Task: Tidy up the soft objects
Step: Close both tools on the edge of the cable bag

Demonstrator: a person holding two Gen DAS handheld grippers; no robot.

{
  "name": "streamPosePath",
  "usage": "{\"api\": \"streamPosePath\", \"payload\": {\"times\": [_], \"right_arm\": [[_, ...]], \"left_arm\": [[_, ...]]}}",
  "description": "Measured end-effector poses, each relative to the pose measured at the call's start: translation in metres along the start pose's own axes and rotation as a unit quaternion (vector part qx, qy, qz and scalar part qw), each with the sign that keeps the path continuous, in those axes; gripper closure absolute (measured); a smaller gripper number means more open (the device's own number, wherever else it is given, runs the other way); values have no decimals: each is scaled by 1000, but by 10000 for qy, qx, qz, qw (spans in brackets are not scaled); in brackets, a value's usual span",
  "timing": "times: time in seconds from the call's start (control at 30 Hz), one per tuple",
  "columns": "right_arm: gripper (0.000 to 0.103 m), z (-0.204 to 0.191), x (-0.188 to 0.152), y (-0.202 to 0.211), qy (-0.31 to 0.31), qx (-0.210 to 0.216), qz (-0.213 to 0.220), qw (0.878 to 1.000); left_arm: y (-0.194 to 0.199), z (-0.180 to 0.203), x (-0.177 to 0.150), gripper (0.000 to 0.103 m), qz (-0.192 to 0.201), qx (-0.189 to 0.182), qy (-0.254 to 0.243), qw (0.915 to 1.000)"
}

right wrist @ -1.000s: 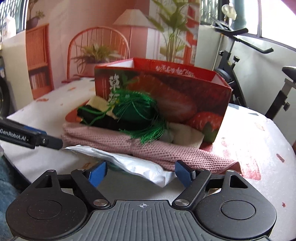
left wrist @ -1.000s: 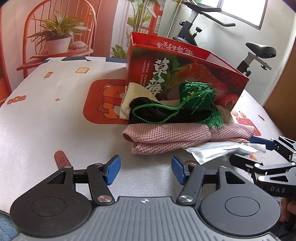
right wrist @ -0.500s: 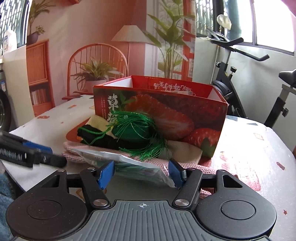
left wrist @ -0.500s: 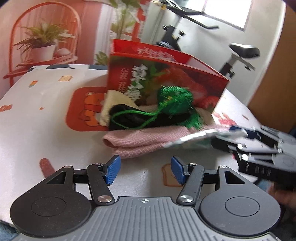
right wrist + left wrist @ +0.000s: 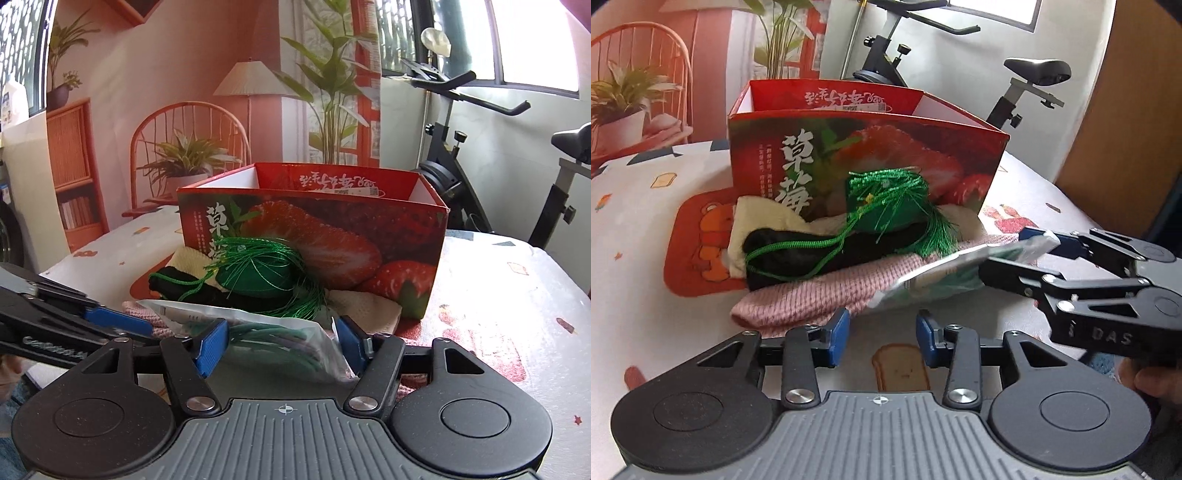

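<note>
Taking the strawberry box (image 5: 864, 155) as landmark: left of its front face, a cream cloth (image 5: 757, 218) lies on the printed table cover (image 5: 639, 236), with a black cloth (image 5: 798, 258) and a green tasselled pouch (image 5: 890, 206) stacked on a pink knitted cloth (image 5: 827, 291) just in front of the box.

The left gripper (image 5: 882, 334) hovers low in front of the pink cloth, level, its blue pads spread with nothing between them. To the right, the right gripper (image 5: 1023, 251) reaches in sideways toward the pile, pads closed on the end of a silvery plastic packet (image 5: 938, 275); the right wrist view shows the same packet (image 5: 273, 332) pinched between the pads.

A second ago the packet lay flat on the table beside the pink cloth with the right gripper spread around it; now it is gripped and raised off the surface.

The box shows the large characters "草莓"; the right gripper's body reads "DAS".
</note>
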State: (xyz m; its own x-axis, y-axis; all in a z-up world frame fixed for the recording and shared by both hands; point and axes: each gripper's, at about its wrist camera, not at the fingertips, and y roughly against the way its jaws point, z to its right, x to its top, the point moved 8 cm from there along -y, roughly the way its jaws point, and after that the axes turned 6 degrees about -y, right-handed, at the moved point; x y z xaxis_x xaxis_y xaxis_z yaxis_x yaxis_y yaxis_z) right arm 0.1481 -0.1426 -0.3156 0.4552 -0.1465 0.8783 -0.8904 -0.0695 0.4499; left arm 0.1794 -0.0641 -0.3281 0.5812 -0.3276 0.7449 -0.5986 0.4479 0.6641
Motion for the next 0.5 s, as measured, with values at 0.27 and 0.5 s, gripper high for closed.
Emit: {"api": "streamPosePath", "payload": {"times": [0.27, 0.5], "right_arm": [[42, 6, 4, -2, -200, 159, 8, 9997], [42, 13, 10, -5, -463, 318, 48, 9984]], "left_arm": [[-14, 6, 8, 61, -8, -6, -222, 9998], [-20, 8, 14, 61, -50, 26, -442, 9990]]}}
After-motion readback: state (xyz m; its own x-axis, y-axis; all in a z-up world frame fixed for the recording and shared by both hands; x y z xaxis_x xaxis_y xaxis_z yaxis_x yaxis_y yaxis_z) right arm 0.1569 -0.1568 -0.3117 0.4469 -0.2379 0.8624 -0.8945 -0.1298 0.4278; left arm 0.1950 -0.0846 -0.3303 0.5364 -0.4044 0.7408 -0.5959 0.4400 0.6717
